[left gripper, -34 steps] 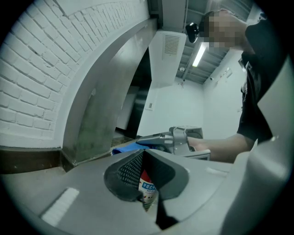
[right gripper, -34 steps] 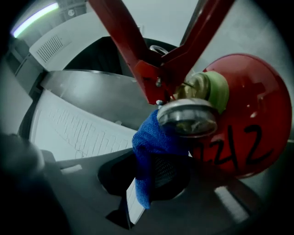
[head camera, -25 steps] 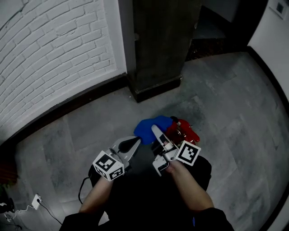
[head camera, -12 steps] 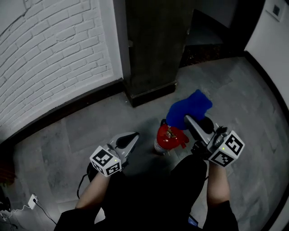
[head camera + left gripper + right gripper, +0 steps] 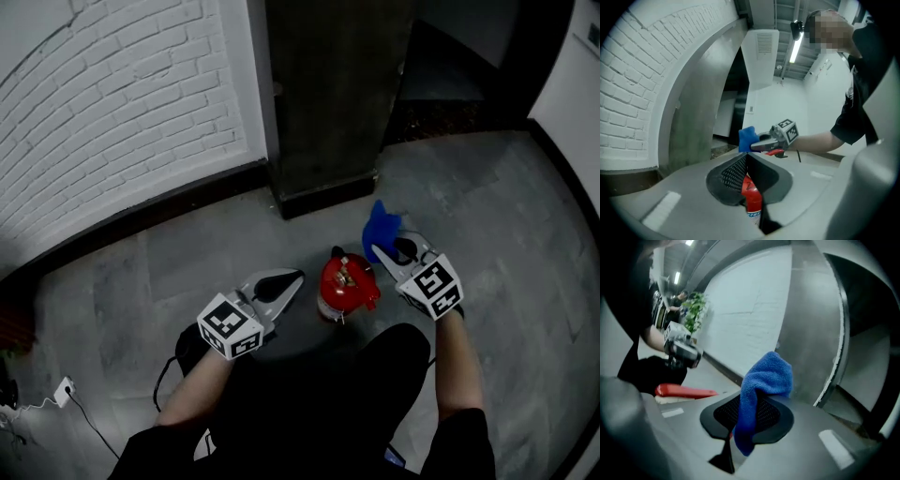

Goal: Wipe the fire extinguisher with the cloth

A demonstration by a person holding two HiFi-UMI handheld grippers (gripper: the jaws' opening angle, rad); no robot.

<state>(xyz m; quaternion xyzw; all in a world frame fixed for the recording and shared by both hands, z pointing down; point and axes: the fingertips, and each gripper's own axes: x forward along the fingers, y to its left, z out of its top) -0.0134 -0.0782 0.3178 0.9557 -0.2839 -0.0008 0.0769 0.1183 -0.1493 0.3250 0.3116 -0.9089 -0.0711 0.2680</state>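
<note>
The red metal fire extinguisher [image 5: 345, 286] stands upright on the grey stone floor [image 5: 487, 234] between the two grippers (a dark pillar [image 5: 328, 94] rises behind it). The right gripper [image 5: 382, 249] has its fingers clamped on the blue microfibre cloth [image 5: 382, 225], near the extinguisher's top. The left gripper [image 5: 292, 278] has its fingers closed together, empty.

Left gripper [image 5: 292, 278], right gripper [image 5: 379, 249]: pale grey moulded shells, jaws tapering to a point, lined with black dimpled pads [image 5: 733, 172]. Each carries a white cube [image 5: 228, 328] printed with black square markers. Black cable [image 5: 169, 382] loops beside left forearm. Person wears black short-sleeved top [image 5: 309, 403]
</note>
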